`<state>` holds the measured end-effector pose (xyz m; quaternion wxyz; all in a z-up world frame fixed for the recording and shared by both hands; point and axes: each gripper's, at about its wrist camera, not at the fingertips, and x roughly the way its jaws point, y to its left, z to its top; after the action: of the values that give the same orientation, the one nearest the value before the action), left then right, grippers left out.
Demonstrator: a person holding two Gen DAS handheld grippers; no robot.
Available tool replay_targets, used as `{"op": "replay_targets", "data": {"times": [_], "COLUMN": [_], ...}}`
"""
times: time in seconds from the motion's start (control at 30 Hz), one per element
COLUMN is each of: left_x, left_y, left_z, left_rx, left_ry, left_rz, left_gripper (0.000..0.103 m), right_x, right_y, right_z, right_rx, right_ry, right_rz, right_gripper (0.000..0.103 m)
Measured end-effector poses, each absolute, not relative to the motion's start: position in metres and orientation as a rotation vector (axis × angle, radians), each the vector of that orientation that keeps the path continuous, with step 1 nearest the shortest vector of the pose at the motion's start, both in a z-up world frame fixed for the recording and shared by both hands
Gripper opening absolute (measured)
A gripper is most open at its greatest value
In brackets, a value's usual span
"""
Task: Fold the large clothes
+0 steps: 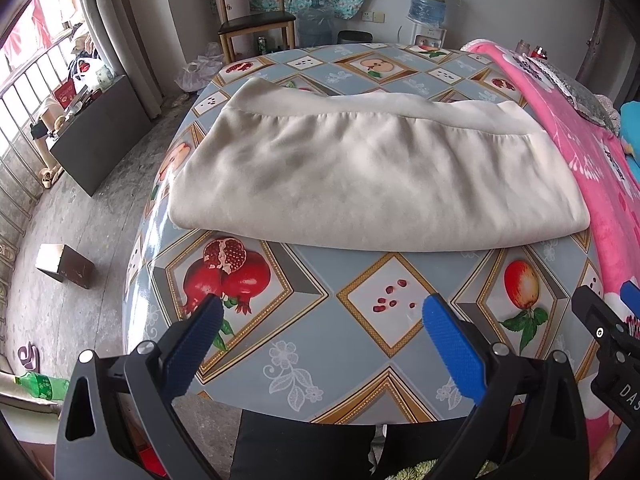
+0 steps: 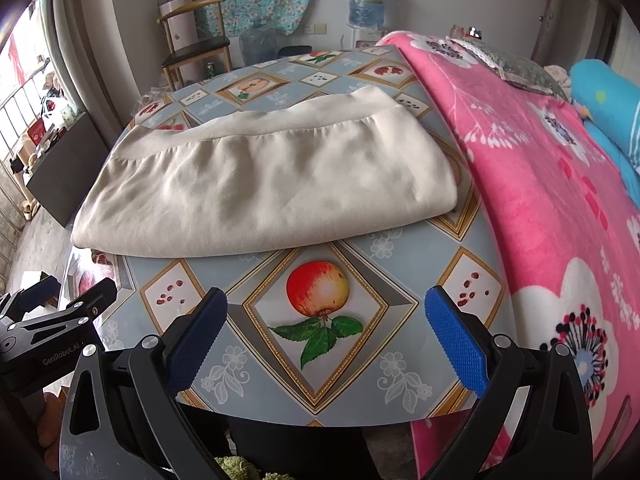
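Note:
A cream garment (image 1: 372, 176) lies folded into a flat wide bundle on the fruit-patterned table (image 1: 304, 344), its ribbed hem band along the far side. In the right wrist view the same garment (image 2: 268, 192) fills the table's middle. My left gripper (image 1: 322, 306) hovers open over the near table edge, short of the cloth, with nothing between its blue pads. My right gripper (image 2: 326, 300) is also open and empty, above the apple picture near the table (image 2: 400, 272) front edge. Each gripper shows at the edge of the other's view.
A pink flowered blanket (image 2: 540, 184) covers a bed against the table's right side. A wooden chair (image 1: 252, 12), water jugs (image 1: 430, 0) and a wall are behind the table. On the floor at left are a dark cabinet (image 1: 100, 136), a small box (image 1: 64, 266) and a green bottle (image 1: 40, 386).

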<state>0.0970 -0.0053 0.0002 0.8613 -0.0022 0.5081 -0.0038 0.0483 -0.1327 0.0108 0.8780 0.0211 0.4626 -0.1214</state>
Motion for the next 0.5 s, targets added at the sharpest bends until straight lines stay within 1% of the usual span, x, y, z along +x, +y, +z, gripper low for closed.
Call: {"op": "replay_targets", "data": {"times": [0.5], "left_x": [0.0977], "left_y": [-0.0066], "left_z": [0.0000], "left_rx": [-0.005], "left_ry": [1.069], "left_rz": [-0.009], "left_gripper": [0.098], "right_x": [0.0488], "right_y": [-0.1322], "right_z": [0.0107], "right_rx": [0.046], "right_ry": [0.968], "right_rz": [-0.253], "right_gripper": [0.096]}}
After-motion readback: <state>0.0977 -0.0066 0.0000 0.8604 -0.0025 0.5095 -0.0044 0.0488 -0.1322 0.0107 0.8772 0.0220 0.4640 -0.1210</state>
